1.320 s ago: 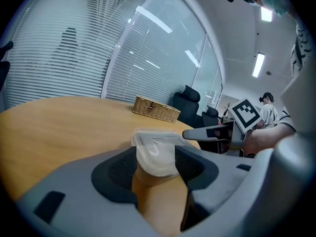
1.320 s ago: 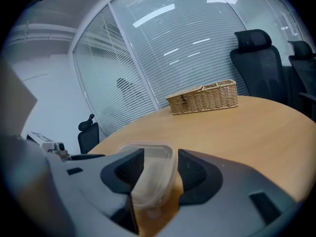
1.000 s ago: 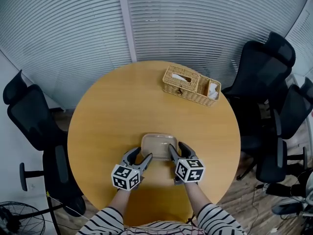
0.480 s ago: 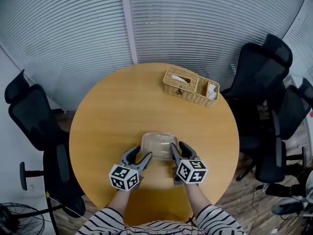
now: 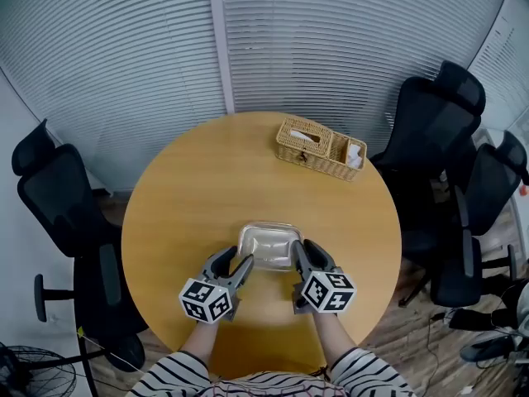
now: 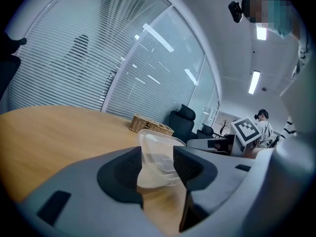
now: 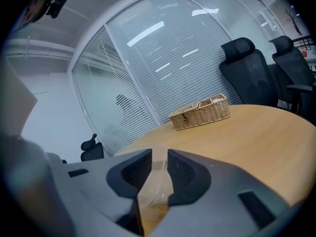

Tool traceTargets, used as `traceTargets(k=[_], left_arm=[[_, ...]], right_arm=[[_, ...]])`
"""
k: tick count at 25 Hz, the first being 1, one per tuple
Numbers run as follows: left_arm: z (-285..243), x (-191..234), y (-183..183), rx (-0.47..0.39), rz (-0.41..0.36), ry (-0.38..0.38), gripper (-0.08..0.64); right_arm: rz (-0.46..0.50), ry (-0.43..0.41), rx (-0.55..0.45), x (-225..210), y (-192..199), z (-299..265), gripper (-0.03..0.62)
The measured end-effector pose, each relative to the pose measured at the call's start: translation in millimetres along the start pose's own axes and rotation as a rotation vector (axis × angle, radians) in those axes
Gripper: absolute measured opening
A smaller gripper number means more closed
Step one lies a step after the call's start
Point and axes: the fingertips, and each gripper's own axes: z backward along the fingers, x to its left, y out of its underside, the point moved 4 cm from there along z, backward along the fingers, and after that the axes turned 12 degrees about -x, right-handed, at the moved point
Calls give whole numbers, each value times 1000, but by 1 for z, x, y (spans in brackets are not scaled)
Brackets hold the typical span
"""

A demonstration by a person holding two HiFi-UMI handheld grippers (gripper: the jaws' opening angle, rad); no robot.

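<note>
The left tongs (image 5: 240, 265) grip the near left rim of a clear plastic container (image 5: 269, 243), jaws narrowed onto it. The container spans the gap between both tongs, over the round wooden surface (image 5: 190, 197). The right tongs (image 5: 295, 255), almost closed, clamp its right rim. A wicker basket (image 5: 318, 147) lies well beyond them, to the right.

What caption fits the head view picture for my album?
Left gripper and right gripper pinch a clear plastic container at a round wooden table, wicker basket beyond.
</note>
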Motion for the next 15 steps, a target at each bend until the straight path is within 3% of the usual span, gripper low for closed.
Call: traceTargets(k=[3, 10, 15], left_arm=[[9, -3, -5, -15, 6, -1, 213], [29, -7, -22, -42, -24, 1, 104], [47, -12, -32, -55, -27, 13, 63]], right_arm=[[4, 8, -18, 7, -4, 8, 94], [8, 39, -55, 22, -14, 28, 63], [0, 58, -88, 35, -20, 47, 46]])
